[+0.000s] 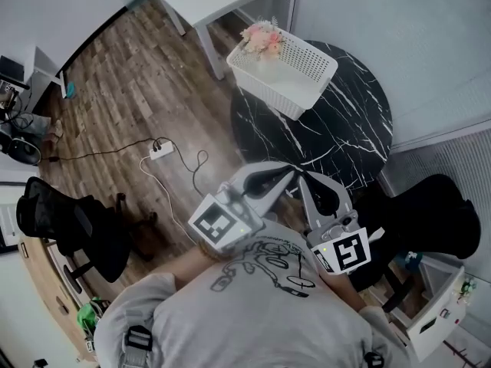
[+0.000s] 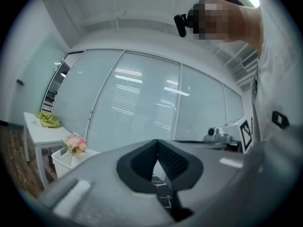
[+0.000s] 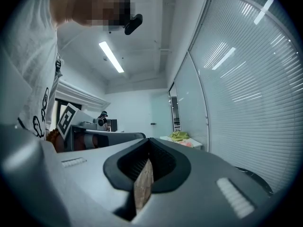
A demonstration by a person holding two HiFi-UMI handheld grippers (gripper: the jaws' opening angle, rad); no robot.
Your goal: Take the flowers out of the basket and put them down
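Resting at one end of the basket (image 1: 270, 89), the flowers (image 1: 262, 38) look light and crushable; grip the stems. Left gripper (image 2: 158, 164) and right gripper (image 3: 147, 167): jaws together, empty.

My head camera looks steeply down past my shoulders onto the left gripper (image 1: 285, 173), the right gripper (image 1: 308, 181) and the black table (image 1: 349, 121) ahead of their fingertips. Each gripper camera rides close behind its own jaws, facing level along them. Head and left gripper views share the basket (image 1: 307, 75) (image 2: 64, 161) and flowers (image 1: 262, 38) (image 2: 75, 144), well ahead of the fingertips.
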